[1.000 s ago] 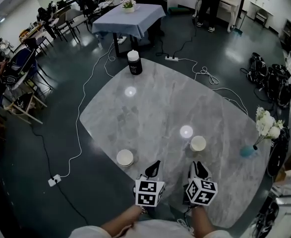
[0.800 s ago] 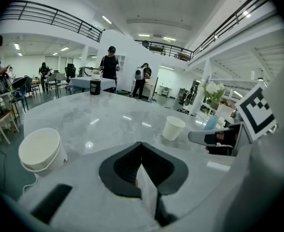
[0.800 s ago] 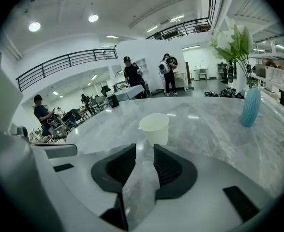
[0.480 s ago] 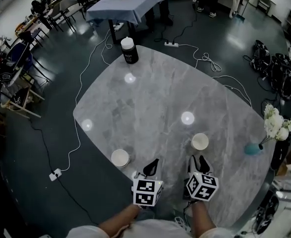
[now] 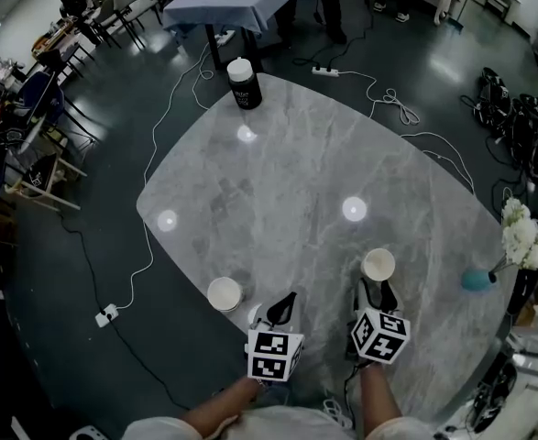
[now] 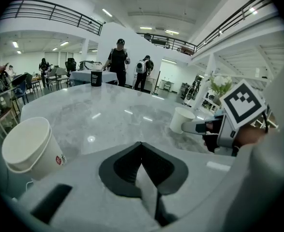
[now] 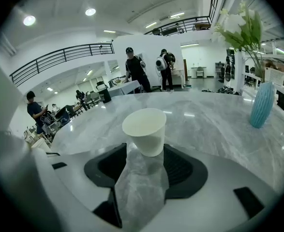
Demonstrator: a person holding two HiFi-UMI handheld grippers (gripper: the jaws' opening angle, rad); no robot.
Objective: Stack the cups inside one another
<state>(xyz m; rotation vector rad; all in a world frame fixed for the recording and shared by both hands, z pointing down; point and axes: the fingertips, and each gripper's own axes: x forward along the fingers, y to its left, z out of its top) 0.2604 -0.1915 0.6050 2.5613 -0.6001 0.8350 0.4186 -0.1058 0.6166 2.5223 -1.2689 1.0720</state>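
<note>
Two white paper cups stand upright on the marble table. The right cup sits just ahead of my right gripper. Its jaws have just been opening, and the cup's base stands between their tips with the pads not pressing on it. The left cup, with a small red mark, is to the left of my left gripper, which is shut and empty. The left gripper view also shows the right cup and the right gripper behind it.
A black canister with a white lid stands at the table's far edge. A blue vase of white flowers is at the right edge. The near table edge lies just below both grippers. Cables and a power strip lie on the floor.
My right gripper has moved forward up to the right cup and its jaws have spread apart. The left gripper has sunk slightly and stays shut.
</note>
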